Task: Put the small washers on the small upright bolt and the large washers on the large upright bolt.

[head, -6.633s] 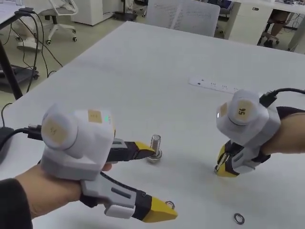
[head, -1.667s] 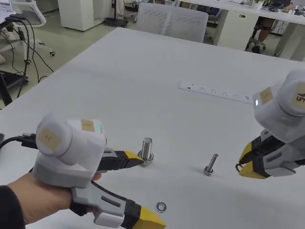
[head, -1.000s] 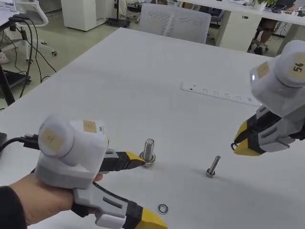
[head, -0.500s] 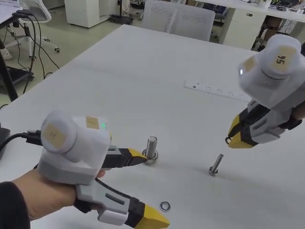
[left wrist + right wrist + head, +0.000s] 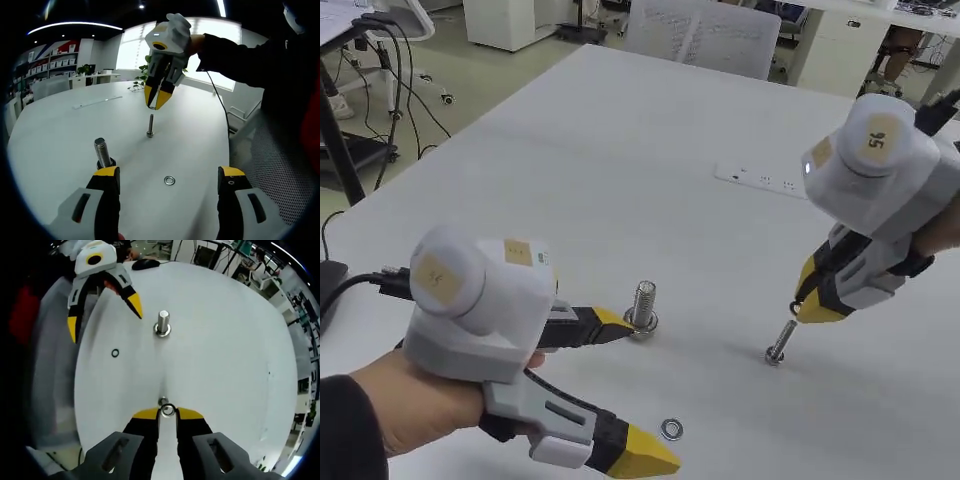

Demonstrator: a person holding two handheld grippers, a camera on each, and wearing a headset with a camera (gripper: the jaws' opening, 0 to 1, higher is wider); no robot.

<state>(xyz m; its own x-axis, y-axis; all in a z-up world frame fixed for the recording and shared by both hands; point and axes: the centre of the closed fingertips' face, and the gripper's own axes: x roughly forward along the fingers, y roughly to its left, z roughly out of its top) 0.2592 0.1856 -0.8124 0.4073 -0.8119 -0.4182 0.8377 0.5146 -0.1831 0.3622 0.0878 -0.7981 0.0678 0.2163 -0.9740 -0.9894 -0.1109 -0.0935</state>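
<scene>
Small washer [image 5: 168, 410] shows pinched in the right gripper [image 5: 168, 413] from its own view (left gripper [image 5: 168, 171] gapes).

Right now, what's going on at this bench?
A person is working with two handheld grippers on a white table. The right gripper pinches a small washer just above the top of the small bolt, not yet slipped over it. The left gripper is open, with one jaw beside the large bolt. A loose washer lies on the table near that gripper.
</scene>
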